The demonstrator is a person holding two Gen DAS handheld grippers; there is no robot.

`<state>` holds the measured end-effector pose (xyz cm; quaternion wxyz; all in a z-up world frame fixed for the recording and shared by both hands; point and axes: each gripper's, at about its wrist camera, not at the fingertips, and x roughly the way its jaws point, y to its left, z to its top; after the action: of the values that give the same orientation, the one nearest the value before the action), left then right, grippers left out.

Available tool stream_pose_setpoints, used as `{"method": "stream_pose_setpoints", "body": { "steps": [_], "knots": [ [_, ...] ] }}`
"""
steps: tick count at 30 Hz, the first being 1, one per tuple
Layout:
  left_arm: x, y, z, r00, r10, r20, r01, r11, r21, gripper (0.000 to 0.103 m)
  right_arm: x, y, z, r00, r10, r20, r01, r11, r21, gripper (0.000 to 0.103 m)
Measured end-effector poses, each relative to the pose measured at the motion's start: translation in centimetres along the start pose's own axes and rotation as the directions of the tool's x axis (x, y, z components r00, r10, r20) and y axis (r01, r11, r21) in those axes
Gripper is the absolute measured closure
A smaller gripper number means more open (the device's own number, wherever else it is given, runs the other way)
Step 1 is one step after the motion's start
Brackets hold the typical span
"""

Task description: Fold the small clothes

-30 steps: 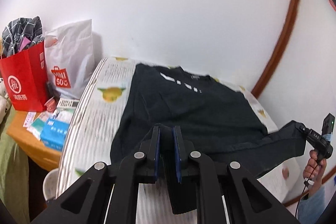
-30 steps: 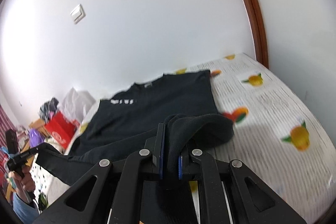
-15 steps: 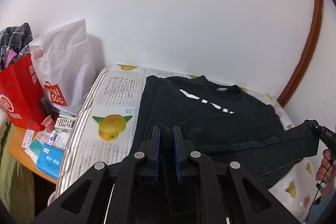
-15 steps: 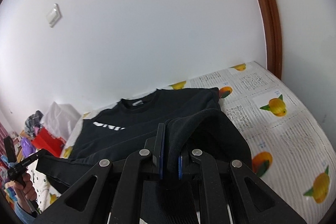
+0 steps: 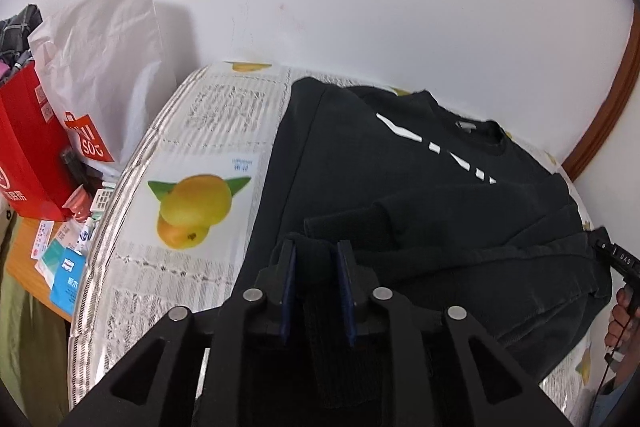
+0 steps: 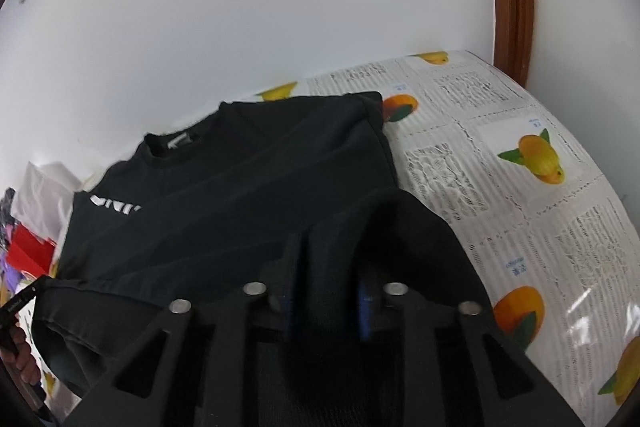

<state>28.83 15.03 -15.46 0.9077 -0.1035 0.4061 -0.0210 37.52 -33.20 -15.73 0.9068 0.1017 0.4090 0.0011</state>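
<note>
Lying spread on a surface covered with a fruit-printed cloth point(image 5: 192, 195), with its collar toward the far white wall, a black sweatshirt point(image 5: 400, 167) is seen with its near hem raised and doubled over its lower half. The left tool point(image 5: 316, 259) is clamped on a ribbed strip of the hem at the near left, and the right tool point(image 6: 326, 267) is clamped on a thick fold of the same fabric at the near right. A red bag point(image 5: 24, 147) and a white plastic bag point(image 5: 108, 67) are seen standing beyond the left edge, beside small boxes point(image 5: 66, 267) lying on a wooden tabletop point(image 5: 24, 255).
</note>
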Motion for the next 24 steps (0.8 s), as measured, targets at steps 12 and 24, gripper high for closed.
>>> {"method": "stream_pose_setpoints", "body": {
  "steps": [12, 24],
  "knots": [
    [-5.0, 3.6, -5.5, 1.000, 0.007, 0.018, -0.008, 1.000, 0.023, 0.036, -7.5, -4.2, -5.2, 1.000, 0.003, 0.024, 0.000, 0.990, -0.139, 0.054],
    [-1.4, 4.9, -5.6, 0.992, -0.100, -0.077, 0.096, 0.993, -0.063, 0.059, -2.2, -6.2, -5.1, 0.997, 0.048, -0.056, -0.044, 0.996, 0.077, 0.063]
  ]
}}
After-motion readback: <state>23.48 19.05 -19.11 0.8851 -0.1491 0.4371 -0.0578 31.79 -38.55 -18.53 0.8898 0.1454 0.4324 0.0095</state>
